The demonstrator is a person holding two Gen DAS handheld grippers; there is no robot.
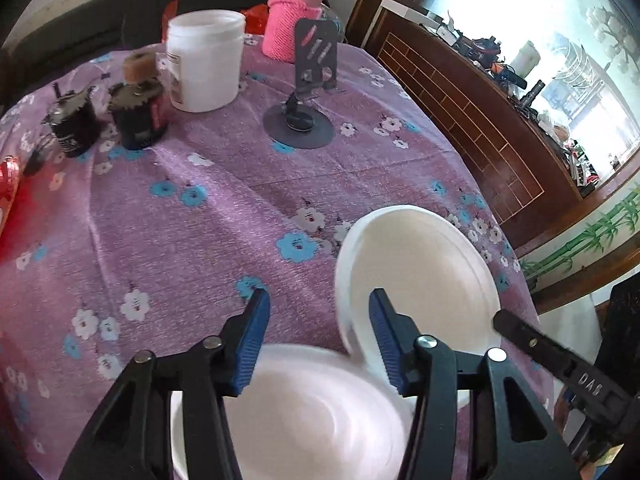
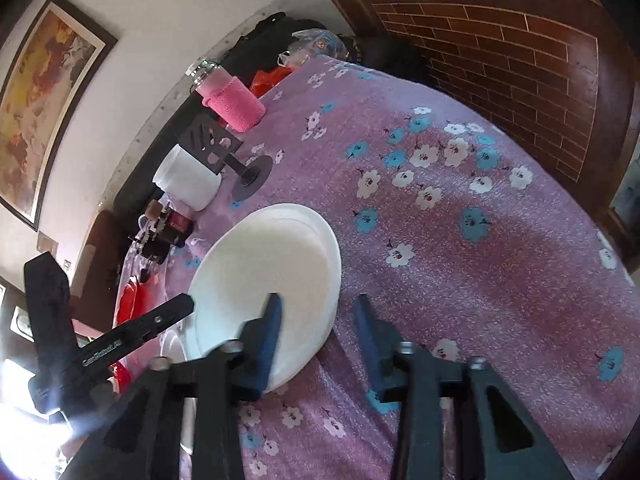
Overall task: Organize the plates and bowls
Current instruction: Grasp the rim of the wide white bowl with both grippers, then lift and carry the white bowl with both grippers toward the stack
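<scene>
A white plate (image 1: pixel 424 276) (image 2: pixel 264 268) lies on the purple flowered cloth (image 1: pixel 180 220). My right gripper (image 2: pixel 318 298) straddles its near rim, one blue pad over the inside and one outside above the cloth; a gap shows at the outer pad. My left gripper (image 1: pixel 319 294) stands open over the plate's other rim, its right finger in front of the plate's inside. A second white dish (image 1: pixel 312 408), blurred, sits under the left gripper and touches the plate. In each wrist view a black finger of the other gripper (image 1: pixel 520 336) (image 2: pixel 152 320) reaches the plate's edge.
At the far side of the table stand a white jar (image 1: pixel 204 60), a pink-sleeved flask (image 1: pixel 294 12), a dark phone stand (image 1: pixel 304 92) and two dark jars (image 1: pixel 136 116). A brown brick-patterned cabinet (image 1: pixel 460 100) runs beside the table's right edge.
</scene>
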